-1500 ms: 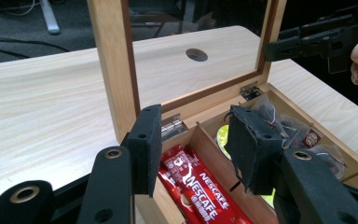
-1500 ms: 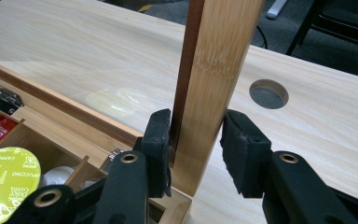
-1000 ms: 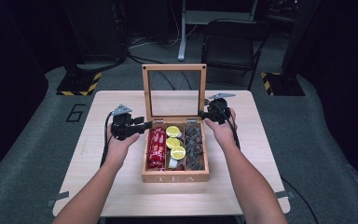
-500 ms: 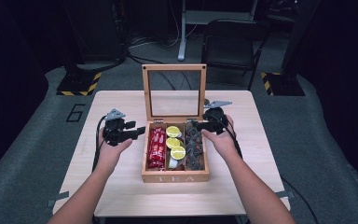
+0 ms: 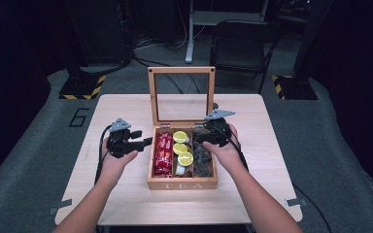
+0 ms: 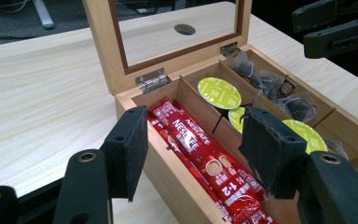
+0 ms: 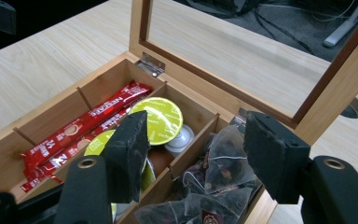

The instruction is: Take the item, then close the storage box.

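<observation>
The wooden tea box [image 5: 182, 182] stands at the middle of the surface [image 5: 252, 194], its glass-paned lid [image 5: 180, 94] upright on the far side, and its three lengthwise compartments are stocked: red Nescafe sachets [image 6: 200, 156] at left, yellow-lidded capsules [image 5: 182, 147] in the middle, clear tea bags [image 7: 214, 179] at right. Against the picture from a second ago, the left gripper [image 5: 143, 142] has drawn back to the left, from beside the box's far left wall to a position apart from it; the right gripper [image 5: 198, 134] has shifted only slightly and remains over the far end of the tea-bag compartment. In my judgement the lid-opening step is finished and the work now turns to the contents. In the left gripper view the jaws stand wide apart and hold nothing; the box's left wall and the sachets lie between and just beyond them. In the right gripper view the jaws are likewise wide and empty, with the divider between capsules and tea bags lying in the gap, a capsule [image 7: 161, 120] just beyond the left jaw, and tea bags under the right jaw.
</observation>
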### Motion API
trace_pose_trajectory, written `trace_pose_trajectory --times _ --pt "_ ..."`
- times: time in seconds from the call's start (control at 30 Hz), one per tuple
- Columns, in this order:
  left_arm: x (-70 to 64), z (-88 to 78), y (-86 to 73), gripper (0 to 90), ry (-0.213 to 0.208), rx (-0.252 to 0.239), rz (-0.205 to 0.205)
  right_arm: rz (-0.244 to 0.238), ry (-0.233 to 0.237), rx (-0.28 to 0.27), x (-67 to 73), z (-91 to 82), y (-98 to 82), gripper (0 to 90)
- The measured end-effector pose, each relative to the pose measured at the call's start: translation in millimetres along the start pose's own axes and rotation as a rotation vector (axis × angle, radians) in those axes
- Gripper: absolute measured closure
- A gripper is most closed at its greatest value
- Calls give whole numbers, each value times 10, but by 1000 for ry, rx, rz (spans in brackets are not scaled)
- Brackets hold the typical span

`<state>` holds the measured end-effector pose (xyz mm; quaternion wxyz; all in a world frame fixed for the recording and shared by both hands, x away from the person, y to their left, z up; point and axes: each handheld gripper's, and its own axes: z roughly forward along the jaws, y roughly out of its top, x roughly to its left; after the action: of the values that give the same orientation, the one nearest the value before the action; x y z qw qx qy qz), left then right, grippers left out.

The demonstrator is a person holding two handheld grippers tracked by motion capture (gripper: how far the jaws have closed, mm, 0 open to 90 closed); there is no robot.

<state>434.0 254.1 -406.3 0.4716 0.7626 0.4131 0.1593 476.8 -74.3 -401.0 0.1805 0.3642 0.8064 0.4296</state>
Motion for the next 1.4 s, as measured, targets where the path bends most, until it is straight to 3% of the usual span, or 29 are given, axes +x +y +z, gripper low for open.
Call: trace_pose_trajectory --times 0.3,0.63,0.9,1.13,1.4 --pt "-5 -91 -33 413 -19 -3 -17 -4 12 12 17 -20 -99 395" --pt "68 -136 -85 413 -8 -23 -73 -26 58 25 112 -24 -200 396" --pt "93 -194 -73 413 6 -21 -75 -85 107 77 255 65 -304 380" --pt "113 -218 -68 403 11 -19 -68 -143 148 81 391 103 -350 361" --pt "110 -214 -74 382 18 -13 -72 -160 180 104 479 158 -389 315"
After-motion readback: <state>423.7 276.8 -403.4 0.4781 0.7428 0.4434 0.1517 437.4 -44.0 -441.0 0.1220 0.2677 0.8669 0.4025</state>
